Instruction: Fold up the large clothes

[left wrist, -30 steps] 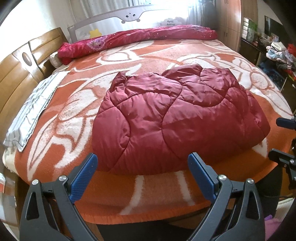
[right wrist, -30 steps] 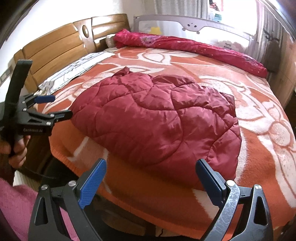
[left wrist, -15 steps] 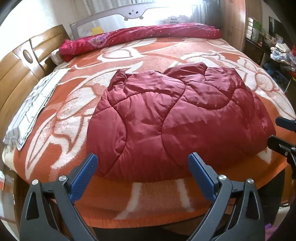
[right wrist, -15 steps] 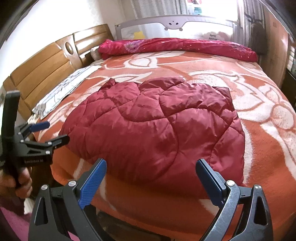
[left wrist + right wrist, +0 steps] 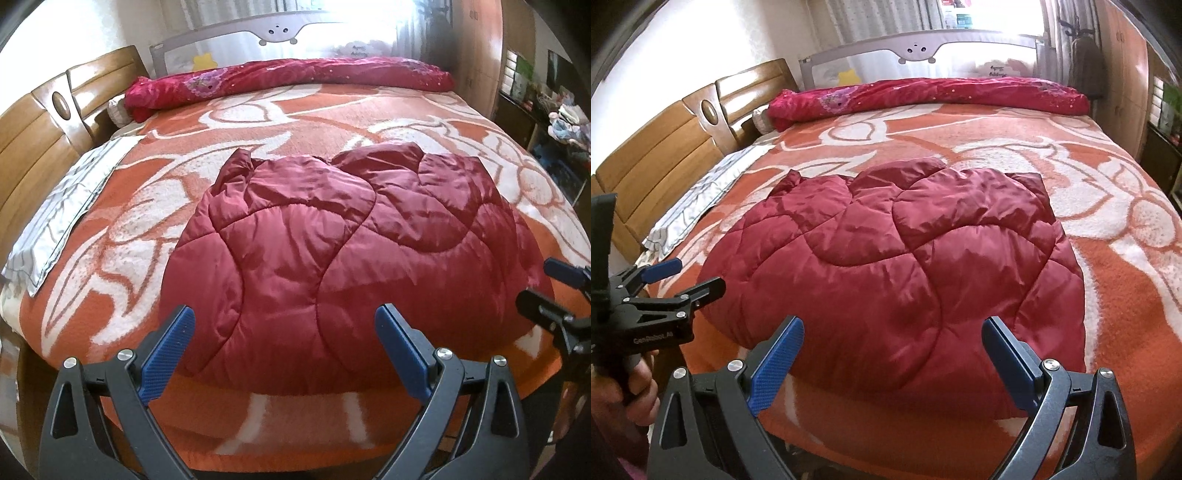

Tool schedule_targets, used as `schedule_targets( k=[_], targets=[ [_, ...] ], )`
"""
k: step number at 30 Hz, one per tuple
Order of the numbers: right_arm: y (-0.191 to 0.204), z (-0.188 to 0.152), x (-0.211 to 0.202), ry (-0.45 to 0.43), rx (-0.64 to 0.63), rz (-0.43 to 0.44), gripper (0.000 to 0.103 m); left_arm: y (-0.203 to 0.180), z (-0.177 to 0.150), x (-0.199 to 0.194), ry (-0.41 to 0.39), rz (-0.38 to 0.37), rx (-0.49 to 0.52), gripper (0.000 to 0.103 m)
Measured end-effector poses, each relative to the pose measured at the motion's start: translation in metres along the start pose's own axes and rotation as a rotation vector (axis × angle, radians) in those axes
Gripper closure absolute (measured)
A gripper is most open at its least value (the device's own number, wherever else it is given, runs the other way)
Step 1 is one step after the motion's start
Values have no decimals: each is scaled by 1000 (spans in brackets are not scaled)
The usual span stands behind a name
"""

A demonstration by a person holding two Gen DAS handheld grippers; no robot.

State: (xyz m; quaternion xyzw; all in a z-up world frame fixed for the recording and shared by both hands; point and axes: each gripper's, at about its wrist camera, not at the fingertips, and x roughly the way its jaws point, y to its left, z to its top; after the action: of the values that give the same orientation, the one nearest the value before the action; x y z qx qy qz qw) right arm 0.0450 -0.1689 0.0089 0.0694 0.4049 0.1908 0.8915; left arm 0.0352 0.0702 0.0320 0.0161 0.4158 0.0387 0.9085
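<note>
Glossy quilted maroon jacket (image 5: pixel 332 258), puffy and rounded, on orange-and-white fleecy bed (image 5: pixel 258 122), larger in view than before; left tool (image 5: pixel 284 347) and right tool (image 5: pixel 890 362) wide open, empty.

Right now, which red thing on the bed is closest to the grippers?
The dark red quilted jacket, lying flat near the bed's front edge. The pinker flowered quilt is rolled up along the far rail.
</note>
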Motion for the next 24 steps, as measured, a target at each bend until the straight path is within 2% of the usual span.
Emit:
schedule_targets(
  k=[8, 24],
  targets=[
    [3, 2, 14, 13, -15, -49, 5, -2, 1, 10, 16, -4, -37, 4],
    [1, 9, 20, 9, -7, -65, 5, -6, 4, 15, 24, -13, -58, 4]
  ],
)
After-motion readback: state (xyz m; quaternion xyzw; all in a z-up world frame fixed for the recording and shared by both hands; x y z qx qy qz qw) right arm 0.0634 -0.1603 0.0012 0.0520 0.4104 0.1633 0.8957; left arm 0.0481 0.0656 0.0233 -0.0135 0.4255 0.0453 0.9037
